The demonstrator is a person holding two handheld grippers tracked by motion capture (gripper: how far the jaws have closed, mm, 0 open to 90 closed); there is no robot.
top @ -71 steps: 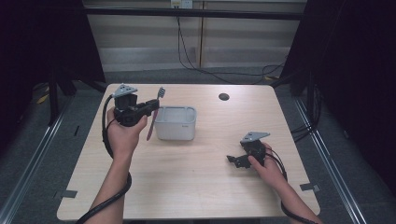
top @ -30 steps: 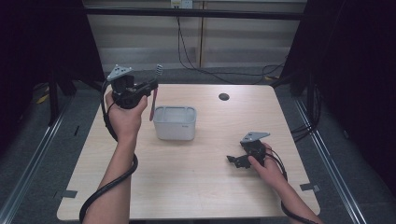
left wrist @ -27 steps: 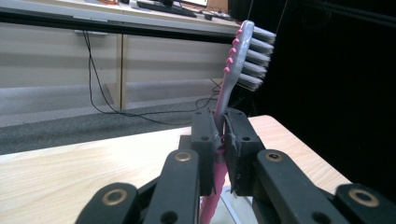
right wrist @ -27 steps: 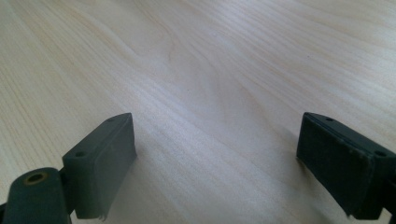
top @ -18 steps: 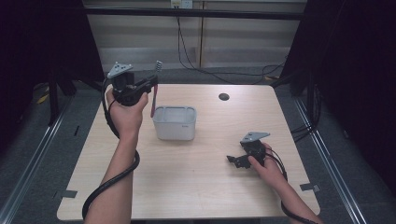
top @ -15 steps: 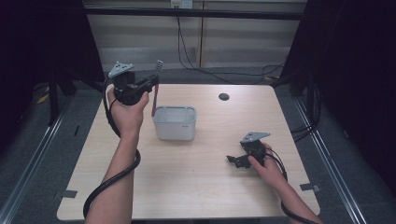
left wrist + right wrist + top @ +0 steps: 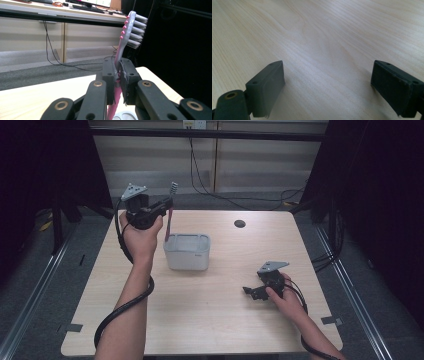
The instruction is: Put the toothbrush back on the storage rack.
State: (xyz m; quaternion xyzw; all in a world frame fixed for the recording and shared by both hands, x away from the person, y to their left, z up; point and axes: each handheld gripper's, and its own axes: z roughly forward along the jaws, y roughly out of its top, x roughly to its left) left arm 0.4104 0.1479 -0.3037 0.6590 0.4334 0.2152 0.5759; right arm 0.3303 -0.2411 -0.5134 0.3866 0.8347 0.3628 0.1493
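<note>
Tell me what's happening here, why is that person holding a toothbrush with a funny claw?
A person sits at a wooden table with a claw-like gripper in each hand. The left gripper is raised in the air and pinches a pink and grey toothbrush upright, bristles at the top. It is beside a small grey tub on the table. The right gripper rests low over the bare wood with its jaws wide open, holding nothing.

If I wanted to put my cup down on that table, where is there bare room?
Plenty. The wooden table is bare along its near edge between the two forearms, and across the far right corner around the small dark hole. It is tighter at the far left, where the left gripper holds a toothbrush beside the grey tub, and around the right gripper.
</note>
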